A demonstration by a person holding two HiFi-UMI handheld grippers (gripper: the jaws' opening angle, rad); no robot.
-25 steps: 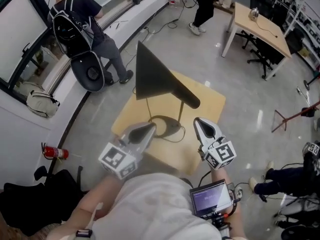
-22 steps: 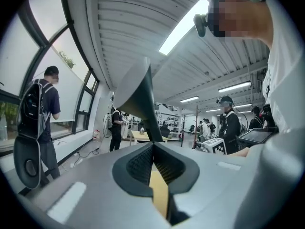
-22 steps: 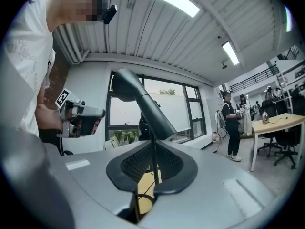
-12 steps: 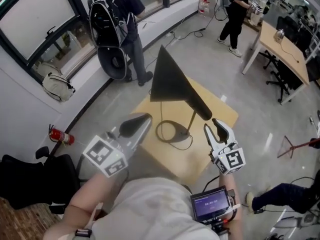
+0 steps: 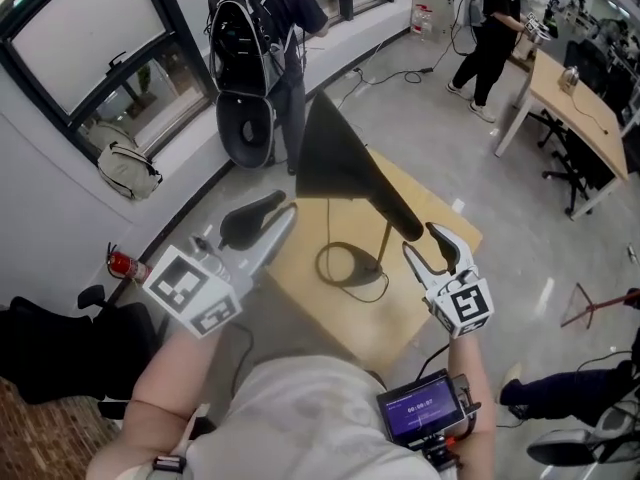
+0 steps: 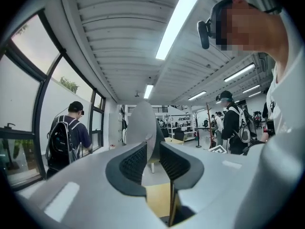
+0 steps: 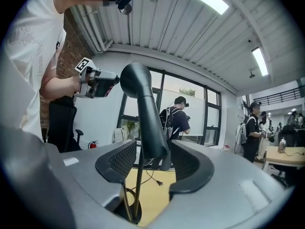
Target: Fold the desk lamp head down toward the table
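Observation:
A black desk lamp stands on a small wooden table [image 5: 400,313]. Its cone shade [image 5: 335,158] is raised, and a thick neck [image 5: 398,218] runs back to a thin stem and a round base [image 5: 350,266]. My left gripper [image 5: 280,213] hovers just left of the shade's rim. Its jaws have just been opening and stand narrowly open, with the shade [image 6: 141,120] beyond them and nothing between the pads. My right gripper [image 5: 423,240] sits at the neck's rear end. Its jaws have also just been opening, and the neck [image 7: 143,109] shows in the gap, untouched.
A person with a backpack [image 5: 255,28] stands at the window behind the table, and another [image 5: 490,23] stands near a long desk [image 5: 575,93]. A fire extinguisher [image 5: 122,264] and dark bags [image 5: 60,348] lie at the left. A power cord [image 5: 335,268] loops on the table.
The left gripper has risen beside the shade and its jaws have parted. The right gripper's jaws have opened wide near the neck. The lamp stands as before.

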